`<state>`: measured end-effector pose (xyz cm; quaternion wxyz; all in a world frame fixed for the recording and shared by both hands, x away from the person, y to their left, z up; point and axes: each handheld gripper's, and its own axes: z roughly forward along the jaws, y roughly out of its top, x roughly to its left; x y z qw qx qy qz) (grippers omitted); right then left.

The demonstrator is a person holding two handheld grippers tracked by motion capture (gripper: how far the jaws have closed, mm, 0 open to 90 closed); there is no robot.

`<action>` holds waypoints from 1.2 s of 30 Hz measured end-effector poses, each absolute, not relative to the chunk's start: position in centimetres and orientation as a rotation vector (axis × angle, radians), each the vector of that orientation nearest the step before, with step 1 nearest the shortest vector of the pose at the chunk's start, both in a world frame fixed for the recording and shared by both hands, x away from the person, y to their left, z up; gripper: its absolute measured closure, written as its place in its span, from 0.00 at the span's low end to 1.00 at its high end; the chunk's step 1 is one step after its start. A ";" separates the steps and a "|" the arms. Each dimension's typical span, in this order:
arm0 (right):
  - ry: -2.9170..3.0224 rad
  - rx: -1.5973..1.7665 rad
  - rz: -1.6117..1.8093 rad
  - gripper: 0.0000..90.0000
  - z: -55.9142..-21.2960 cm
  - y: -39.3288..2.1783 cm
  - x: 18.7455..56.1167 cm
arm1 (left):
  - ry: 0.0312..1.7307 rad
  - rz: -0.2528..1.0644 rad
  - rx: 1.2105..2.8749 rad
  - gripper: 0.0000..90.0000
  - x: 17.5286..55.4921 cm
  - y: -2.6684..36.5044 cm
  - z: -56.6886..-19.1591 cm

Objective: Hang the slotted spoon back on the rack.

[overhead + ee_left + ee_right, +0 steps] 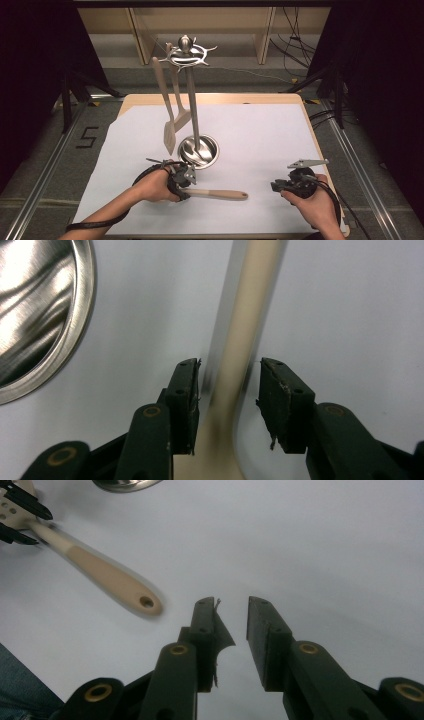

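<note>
From the high view, I see my left gripper point(183, 181) low on the white table point(260, 135), set over the head end of a wooden utensil point(220, 194) that lies flat, its handle pointing toward my right gripper point(281, 186). The right gripper rests near the front edge, well apart from the utensil. Behind the left gripper stands a steel rack point(192, 100) on a round base, with two spatulas point(170, 107) hanging from its top.

In the left gripper view, the utensil's neck point(235, 360) runs between the jaws. The left pad point(185, 400) is just beside it, the right pad point(280, 400) apart from it: not gripped. The rack's base point(45, 315) shines at the left.

In the right gripper view, my right jaws are released, with bare table between them. The utensil's handle point(110, 577) lies ahead to the left.
</note>
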<state>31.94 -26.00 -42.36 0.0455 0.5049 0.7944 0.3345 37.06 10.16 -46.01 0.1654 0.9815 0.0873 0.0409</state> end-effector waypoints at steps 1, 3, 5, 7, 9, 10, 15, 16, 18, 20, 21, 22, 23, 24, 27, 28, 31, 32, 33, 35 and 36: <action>2.424 1.543 1.015 0.82 -42.3 -26.0 31.9 | 0.247 0.113 2.797 0.66 37.1 10.1 -46.1; 2.425 1.553 1.015 0.82 -42.3 -25.9 31.9 | 0.244 0.109 2.800 0.66 37.2 10.0 -46.2; 2.428 1.552 1.022 0.82 -42.3 -25.9 31.9 | 0.232 0.098 2.808 0.67 37.3 9.9 -46.2; 2.428 1.552 1.022 0.82 -42.3 -25.9 31.9 | 0.232 0.083 2.808 0.68 37.4 9.8 -46.2; 2.428 1.542 1.027 0.82 -42.4 -26.0 32.0 | 0.220 0.060 2.826 0.69 37.6 9.8 -46.2; 2.427 1.543 1.021 0.82 -42.4 -26.0 32.0 | 0.218 0.041 2.829 0.69 37.7 9.8 -46.2; 2.430 1.546 1.028 0.82 -42.4 -26.0 32.0 | 0.219 -0.007 2.831 0.72 38.2 9.8 -46.2; 2.431 1.543 1.026 0.82 -42.4 -26.0 32.0 | 0.210 -0.003 2.836 0.72 38.1 9.7 -46.2; 2.429 1.547 1.019 0.82 -42.4 -26.0 31.9 | 0.188 -0.004 2.844 0.74 38.1 9.6 -46.1; 2.418 1.608 1.018 0.82 -42.3 -25.7 31.7 | 0.159 0.004 2.851 0.78 38.0 9.6 -46.1; 2.430 1.546 1.020 0.82 -42.4 -26.0 31.9 | 0.144 0.010 2.852 0.81 38.0 9.5 -46.1; 2.430 1.547 1.023 0.82 -42.4 -26.0 31.9 | 0.134 0.016 2.852 0.83 38.0 9.6 -46.1; 2.433 1.554 1.029 0.82 -42.4 -26.0 31.9 | 0.132 0.019 2.850 0.83 37.9 9.6 -46.1; 2.424 1.550 1.026 0.82 -42.4 -26.0 31.9 | 0.124 0.025 2.852 0.83 37.8 9.6 -46.1; 2.418 1.552 1.020 0.82 -42.4 -26.1 31.9 | 0.099 0.069 2.860 0.85 37.3 9.4 -46.0; 2.418 1.553 1.020 0.82 -42.4 -26.1 31.9 | 0.090 0.083 2.863 0.86 37.2 9.4 -46.1; 2.418 1.553 1.021 0.82 -42.4 -26.1 31.8 | 0.152 0.084 2.840 0.87 37.0 9.7 -46.1; 2.417 1.552 1.021 0.82 -42.4 -26.1 31.9 | 0.166 0.080 2.816 0.87 37.1 9.9 -46.2; 2.418 1.561 1.019 0.82 -42.4 -26.1 31.8 | 0.177 0.075 2.805 0.87 37.1 10.0 -46.2; 2.415 1.552 1.021 0.82 -42.4 -26.1 31.9 | 0.175 0.086 2.789 0.87 36.9 10.2 -46.3; 2.415 1.555 1.020 0.82 -42.4 -26.1 31.9 | 0.173 0.099 2.780 0.87 36.8 10.3 -46.3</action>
